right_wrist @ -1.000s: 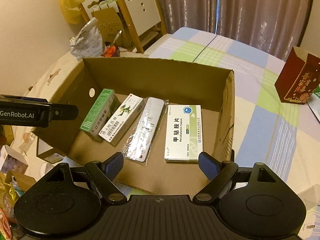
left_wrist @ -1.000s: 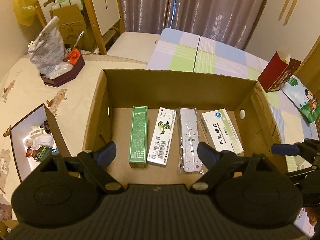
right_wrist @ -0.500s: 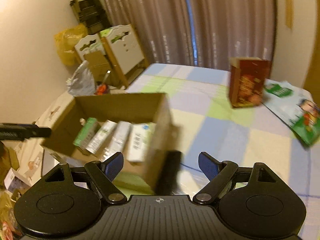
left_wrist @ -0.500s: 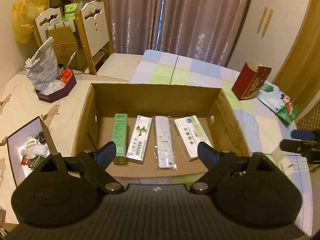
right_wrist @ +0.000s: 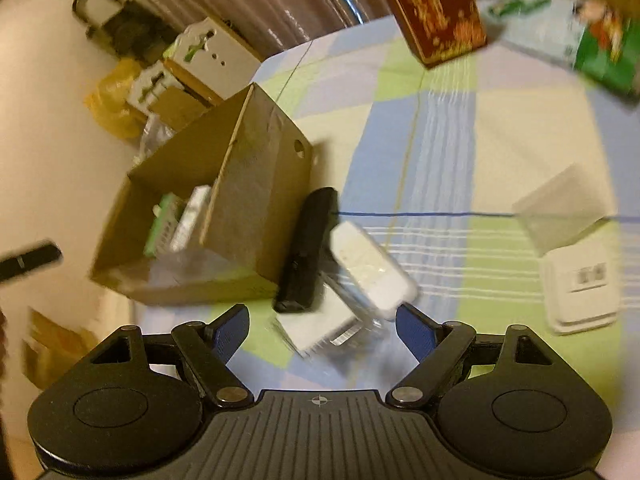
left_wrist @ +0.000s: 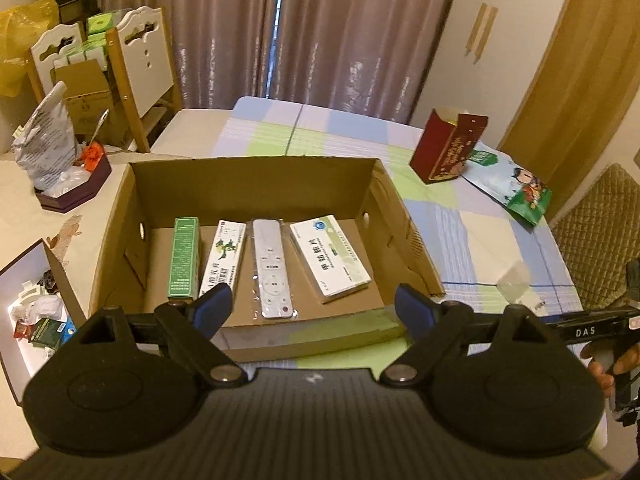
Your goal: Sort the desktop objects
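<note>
A cardboard box (left_wrist: 256, 176) on the checked cloth holds a green carton (left_wrist: 184, 258), a white carton with a green plant (left_wrist: 223, 259), a white remote in plastic (left_wrist: 271, 274) and a white tablet box (left_wrist: 330, 264), side by side. My left gripper (left_wrist: 313, 308) hovers open in front of the box, holding nothing. In the right wrist view the cardboard box (right_wrist: 256, 192) is at the left. Beside it lie a black remote (right_wrist: 306, 254), a white device (right_wrist: 370, 268) and a clear packet (right_wrist: 340, 326). My right gripper (right_wrist: 322, 328) hangs open just over these, empty.
A red gift box (left_wrist: 448, 148) and a green snack bag (left_wrist: 516, 188) lie at the far right. A white flat box (right_wrist: 582, 284) and a clear plastic piece (right_wrist: 560, 212) sit right of my right gripper. A small open box of clutter (left_wrist: 32, 312) stands left.
My left gripper has pulled back and risen from the box. My right gripper has swung right and down, away from the box, toward the black remote and white device beside it.
</note>
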A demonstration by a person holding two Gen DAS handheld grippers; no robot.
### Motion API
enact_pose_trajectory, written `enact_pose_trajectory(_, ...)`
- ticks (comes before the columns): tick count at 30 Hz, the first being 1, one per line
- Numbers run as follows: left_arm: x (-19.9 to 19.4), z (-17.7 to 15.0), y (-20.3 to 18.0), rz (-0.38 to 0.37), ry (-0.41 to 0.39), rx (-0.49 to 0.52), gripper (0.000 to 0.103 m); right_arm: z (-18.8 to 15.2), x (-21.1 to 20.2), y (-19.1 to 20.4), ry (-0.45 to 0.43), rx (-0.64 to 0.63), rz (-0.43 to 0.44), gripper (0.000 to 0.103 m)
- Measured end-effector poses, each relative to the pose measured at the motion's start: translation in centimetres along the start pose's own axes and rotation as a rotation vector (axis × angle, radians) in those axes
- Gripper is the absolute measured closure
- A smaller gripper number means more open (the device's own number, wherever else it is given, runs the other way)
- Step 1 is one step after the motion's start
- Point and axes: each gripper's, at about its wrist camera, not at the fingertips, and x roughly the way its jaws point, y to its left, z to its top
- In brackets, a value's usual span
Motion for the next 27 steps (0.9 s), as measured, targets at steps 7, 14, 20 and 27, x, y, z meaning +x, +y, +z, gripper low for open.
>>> enact_pose_trajectory(7,1.5,0.5,1.0,0.02,0.028,-0.023,0.017,3.9,5.3,-2.8,0.07,0.157,0.088,0.053)
enact_pose_trajectory(14,2.6,1.2,1.9,0.039,0.044,-0.038,0.017,8.9,10.4,-1.8,0.075,0.005,0.042,0.053)
enact_pose_trajectory(20,3.1,1.7,3.0,0.074,0.049,-0.058,0.017,11.6,15.6,-0.1,0.097,-0.191,-0.004,0.063)
enact_pose_trajectory(27,2.9,1.4,4.0,0.106,0.064,-0.076,0.017,11.6,18.6,0.5,0.156,-0.347,0.02,0.076)
